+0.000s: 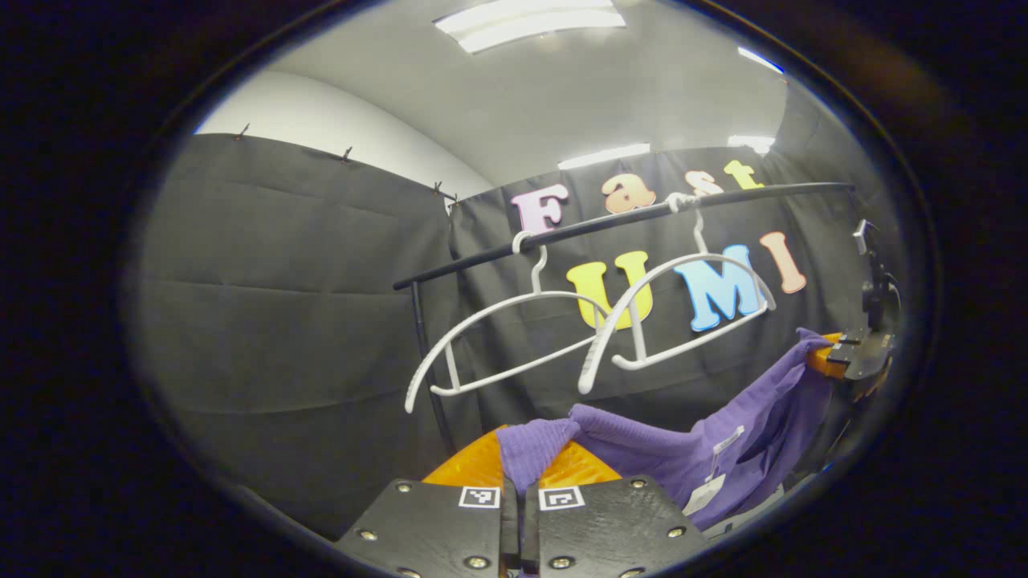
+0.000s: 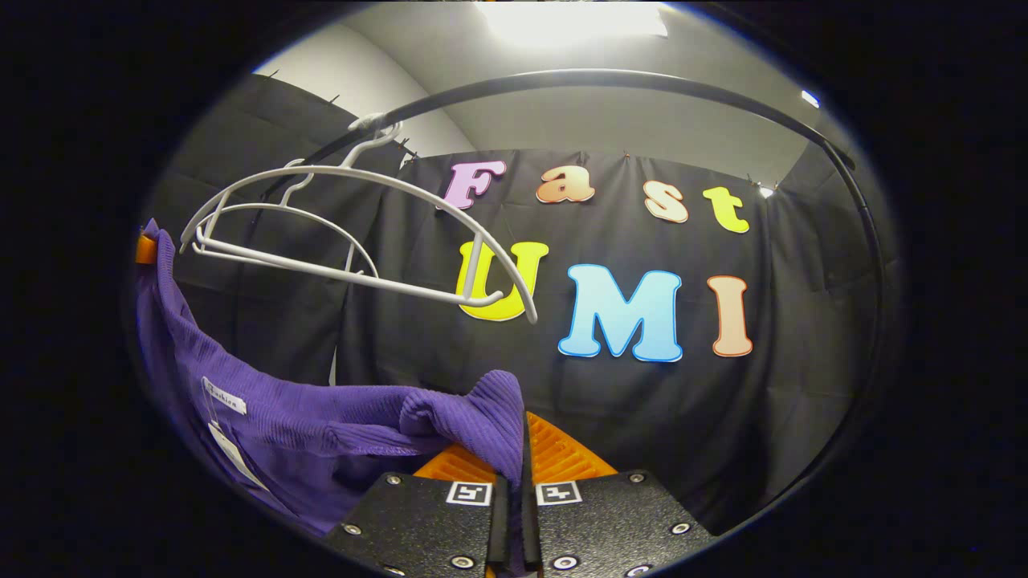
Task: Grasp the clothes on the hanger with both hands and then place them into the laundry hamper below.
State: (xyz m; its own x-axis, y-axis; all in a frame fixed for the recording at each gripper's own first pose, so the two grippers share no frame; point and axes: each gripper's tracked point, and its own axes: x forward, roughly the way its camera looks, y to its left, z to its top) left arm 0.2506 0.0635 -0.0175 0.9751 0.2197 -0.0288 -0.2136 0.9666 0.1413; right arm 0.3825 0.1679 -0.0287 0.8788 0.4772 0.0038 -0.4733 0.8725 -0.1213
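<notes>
A purple knitted garment hangs stretched between the two grippers, below the hangers and off them. My left gripper is shut on one end of it, a fold of cloth bulging out above the fingers. The other end runs to my right gripper at the right edge of the left gripper view. In the right gripper view, my right gripper is shut on the purple garment, which sags away to the left toward the left gripper. Two bare white hangers hang on the black rail.
The black clothes rail arches overhead, with its upright post at the left end. A white label and tag dangle from the garment. Black cloth walls close in the booth behind.
</notes>
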